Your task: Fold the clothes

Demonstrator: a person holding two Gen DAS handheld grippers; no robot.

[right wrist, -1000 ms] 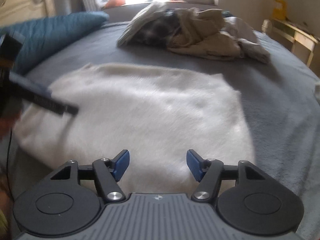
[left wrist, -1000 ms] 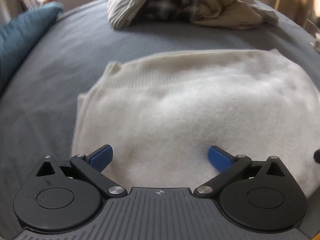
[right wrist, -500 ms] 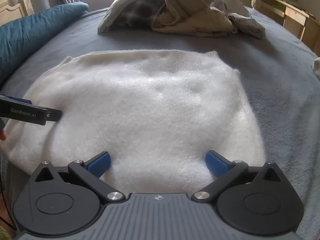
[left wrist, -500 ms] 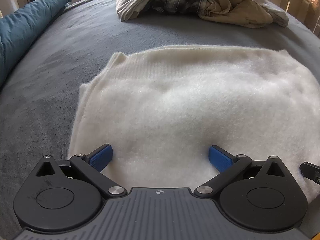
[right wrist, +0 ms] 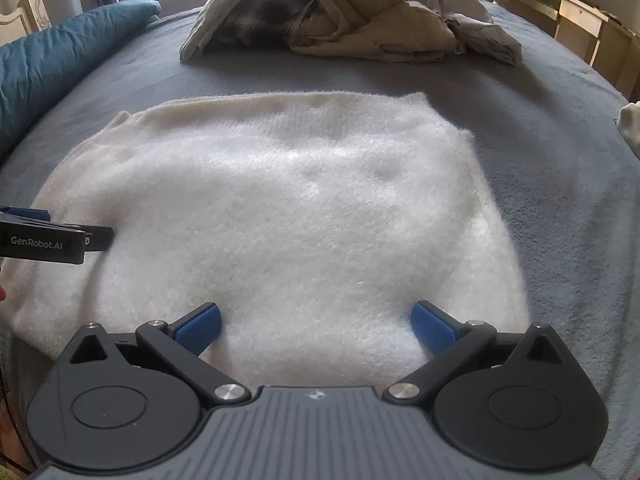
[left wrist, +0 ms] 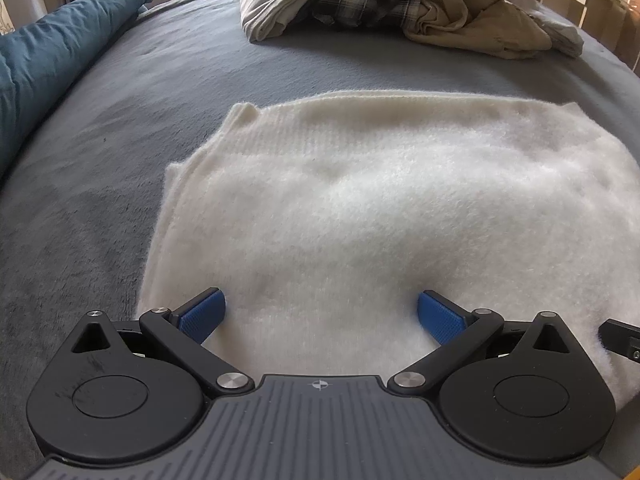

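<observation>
- Spread flat on the grey bed (left wrist: 120, 128), a fluffy white sweater (left wrist: 380, 216) fills the middle of both views, folded into a rough rectangle.
- Only the left wrist view shows the sweater's left side clearly: a ribbed band along the far edge and a small corner sticking up at the far left.
- Only the right wrist view shows the sweater's right edge and the bare bed beyond it, plus a bit of pale cloth (right wrist: 630, 128) at the far right border.
- Both views show a blue pillow (left wrist: 44, 68) on the left and a pile of clothes (left wrist: 400, 4) at the far side of the bed, well apart from the sweater; a plaid piece lies among beige and pale ones.
- The right view also takes in wooden furniture (right wrist: 580, 16) past the bed on the right.
- The left gripper (left wrist: 320, 312) has its jaws spread wide over the sweater's near edge; the blue pads (left wrist: 202, 312) stand apart with fuzzy knit between them, and nothing is gripped.
- From the right view, the left gripper's black arm reaches in at the left border, over the sweater's left part.
- The right gripper (right wrist: 316, 324) has just been opening and now stands wide too, over the near edge, sweater between the pads but not pinched.
- A dark tip of the right gripper shows at the right border of the left view.
</observation>
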